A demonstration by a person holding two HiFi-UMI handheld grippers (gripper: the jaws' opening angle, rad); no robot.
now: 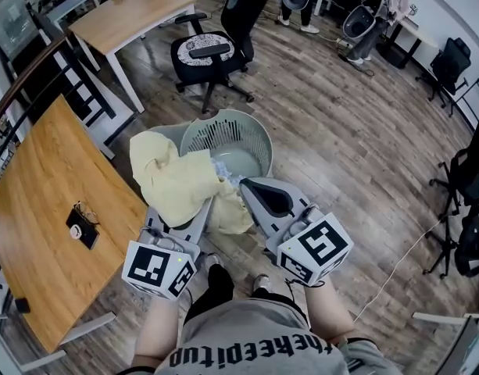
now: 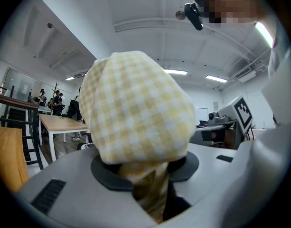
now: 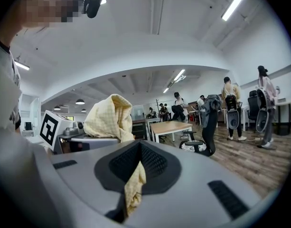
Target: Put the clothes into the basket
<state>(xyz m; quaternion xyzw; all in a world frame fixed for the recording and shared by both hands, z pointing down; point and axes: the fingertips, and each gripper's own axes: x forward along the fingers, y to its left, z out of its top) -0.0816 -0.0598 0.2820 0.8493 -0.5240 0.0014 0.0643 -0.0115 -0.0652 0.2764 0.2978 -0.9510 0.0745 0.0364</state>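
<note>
While the left gripper (image 2: 150,184) clamps a thick bunch of the yellow cloth (image 1: 176,182) and the right gripper (image 3: 133,179) pinches a thin edge, the cloth hangs at the near rim of the basket (image 1: 223,123). It is best to carry it over the opening, lower it, then let go with both together.

A wood-plank floor (image 1: 364,155) is seen from above. At the left, a curved wooden table (image 1: 44,272) is shown, with a small dark object (image 1: 84,229) laid on it. Further back, a second light wooden table (image 1: 134,14) is stood on white legs, and a black office chair (image 1: 204,53) with a patterned seat is set near it. Several people (image 1: 243,6) are seen standing at the far end. Black chairs (image 1: 470,170) are grouped at the right edge, and a pale cable (image 1: 395,273) is trailed across the floor. Long ceiling lights (image 3: 235,1) are lit overhead.
</note>
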